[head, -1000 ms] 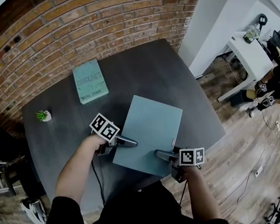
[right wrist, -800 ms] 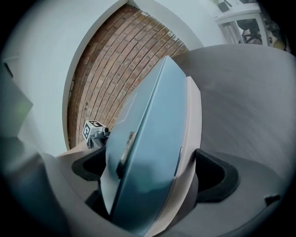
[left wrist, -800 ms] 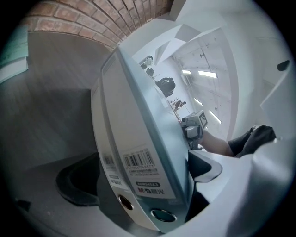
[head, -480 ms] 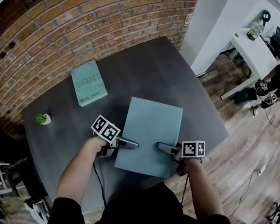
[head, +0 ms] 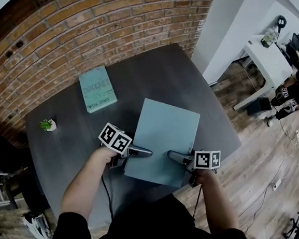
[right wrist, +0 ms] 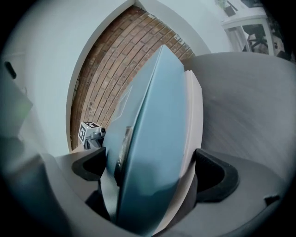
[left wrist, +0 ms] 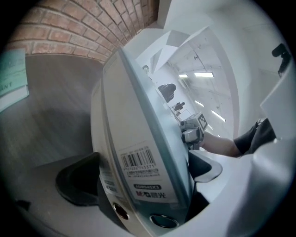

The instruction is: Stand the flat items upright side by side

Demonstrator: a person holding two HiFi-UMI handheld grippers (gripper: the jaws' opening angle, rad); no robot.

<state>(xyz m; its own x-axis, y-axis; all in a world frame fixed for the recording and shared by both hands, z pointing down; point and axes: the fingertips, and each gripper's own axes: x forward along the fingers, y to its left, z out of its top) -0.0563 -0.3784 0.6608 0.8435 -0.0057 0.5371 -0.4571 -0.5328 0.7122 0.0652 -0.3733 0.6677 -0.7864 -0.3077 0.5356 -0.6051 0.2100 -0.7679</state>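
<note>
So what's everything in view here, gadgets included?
Pale teal ring binder: one, teal, table's near side, held by both grippers.
Flat teal book: one, teal, lying near the wall.
Small potted plant: one, green in white pot, table's left.
Dark grey table: one, grey, centre.
Brick wall: one, red-brown, behind table.
White desk: one, white, far right.
Left gripper: one, grey, shut on binder's left edge.
Right gripper: one, grey, shut on its right edge.

1. Binder [head: 163, 141]: smooth plastic cover, slight sheen; white paper label [left wrist: 141, 162] on spine.
2. Book [head: 97, 89]: matt paper cover.
3. Surface [head: 159, 73]: dark, matt, faint grain.
4. Wall [head: 95, 23]: rough red brick.
5. Floor [head: 261, 152]: wood planks, low sheen.
</note>
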